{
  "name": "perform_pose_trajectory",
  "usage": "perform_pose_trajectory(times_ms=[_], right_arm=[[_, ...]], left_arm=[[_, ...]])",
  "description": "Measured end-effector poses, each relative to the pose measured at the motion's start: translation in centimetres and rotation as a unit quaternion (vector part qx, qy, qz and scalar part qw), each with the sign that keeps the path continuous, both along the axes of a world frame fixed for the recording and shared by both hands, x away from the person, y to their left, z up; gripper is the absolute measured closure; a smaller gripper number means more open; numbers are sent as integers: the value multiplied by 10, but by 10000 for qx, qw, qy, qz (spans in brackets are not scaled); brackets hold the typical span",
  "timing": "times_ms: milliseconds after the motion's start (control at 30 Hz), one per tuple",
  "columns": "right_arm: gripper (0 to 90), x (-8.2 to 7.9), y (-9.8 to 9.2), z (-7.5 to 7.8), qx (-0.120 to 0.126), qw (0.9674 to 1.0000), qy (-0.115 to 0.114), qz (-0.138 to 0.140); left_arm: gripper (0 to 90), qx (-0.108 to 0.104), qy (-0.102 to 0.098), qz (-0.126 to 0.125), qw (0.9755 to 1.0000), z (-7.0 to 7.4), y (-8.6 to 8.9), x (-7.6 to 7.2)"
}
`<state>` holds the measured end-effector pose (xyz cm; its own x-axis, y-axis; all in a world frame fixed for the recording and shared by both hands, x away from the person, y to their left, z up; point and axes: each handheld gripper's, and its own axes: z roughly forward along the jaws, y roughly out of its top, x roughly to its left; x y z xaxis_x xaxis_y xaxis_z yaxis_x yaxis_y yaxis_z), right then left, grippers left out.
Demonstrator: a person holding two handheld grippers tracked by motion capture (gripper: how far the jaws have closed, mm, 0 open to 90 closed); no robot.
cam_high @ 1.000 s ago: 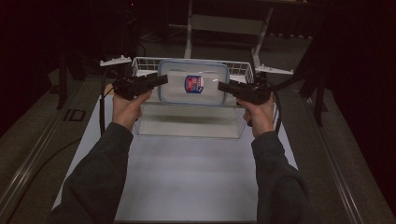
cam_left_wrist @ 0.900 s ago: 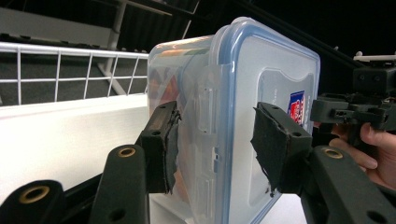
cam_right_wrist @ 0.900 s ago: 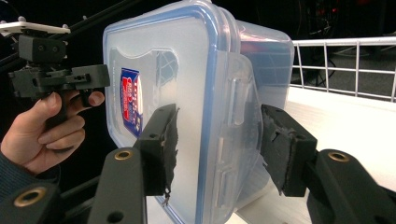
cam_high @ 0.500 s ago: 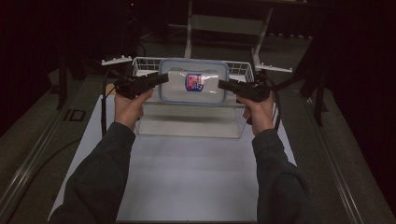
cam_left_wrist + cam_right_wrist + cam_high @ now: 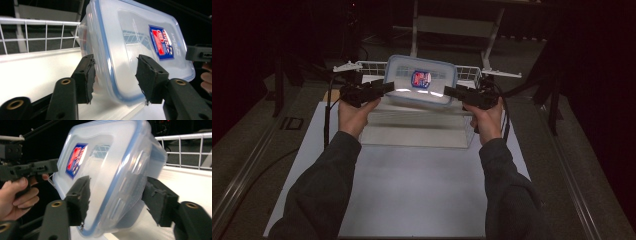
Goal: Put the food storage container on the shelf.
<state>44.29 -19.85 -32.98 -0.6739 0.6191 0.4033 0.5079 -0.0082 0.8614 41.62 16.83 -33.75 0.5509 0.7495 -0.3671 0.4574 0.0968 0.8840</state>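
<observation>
While the white table (image 5: pixel 412 200) lay under both forearms, a white wire basket (image 5: pixel 372 66) stood at its far edge. Over the basket, a clear rectangular plastic box with a blue-rimmed lid (image 5: pixel 419 82) sat between the left gripper (image 5: pixel 384 89) and the right gripper (image 5: pixel 451 92). The gripper views added what the high view lacked: each pair of jaws straddled an end of the box, had just been opening, and stood slightly off its walls. The lid's red-and-blue label (image 5: pixel 161 42) carried writing too small to read.
</observation>
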Motion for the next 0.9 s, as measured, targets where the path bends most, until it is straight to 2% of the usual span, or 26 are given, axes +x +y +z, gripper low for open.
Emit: perform_pose_trajectory(times_ms=[67, 133, 200, 233, 267, 333, 367, 467, 533, 700, 767, 800, 900], right_arm=[[370, 4, -1, -2, 118, 9999, 113, -34], [363, 8, -3, -4, 244, 9994, 235, -39], [353, 12, -4, -4, 302, 9990, 322, -29], [348, 13, -3, -3, 246, 9993, 269, -112], [366, 12, -2, -1, 121, 9994, 184, -262], [361, 11, 2, 3, -220, 9989, 79, -405], [353, 10, 5, 5, -342, 9982, 14, -493], [359, 5, 11, 12, -800, 9944, -277, -638], [371, 0, 14, 16, -1065, 9912, -481, -616], [397, -12, 15, 24, -1459, 9845, -828, -508], [397, -18, 14, 27, -1685, 9803, -930, -440], [397, -23, 14, 28, -1830, 9771, -1005, -399], [398, -35, 13, 32, -2035, 9717, -1173, -265]], left_arm=[[525, -93, 41, 15, 9999, -2, 1, 2], [519, -90, 43, 58, 9999, -2, 0, 3], [519, -96, 53, 67, 9999, -2, 0, 3], [520, -120, 48, 41, 9999, -2, 0, 3], [529, -228, 7, 48, 9997, -2, 1, 2], [551, -72, 19, 74, 9999, 0, -1, 2], [542, 9, -50, 63, 10000, 0, -3, 1], [530, 49, -122, 23, 9999, 1, -4, -2], [528, 109, -172, 5, 9998, 2, -4, -4], [510, 211, -213, -1, 9996, 8, 3, -10], [503, 422, -227, -7, 9989, 11, 6, -16], [496, 505, -246, -7, 9984, 12, 6, -19], [483, 840, -337, -59, 9959, 17, 10, -32]])
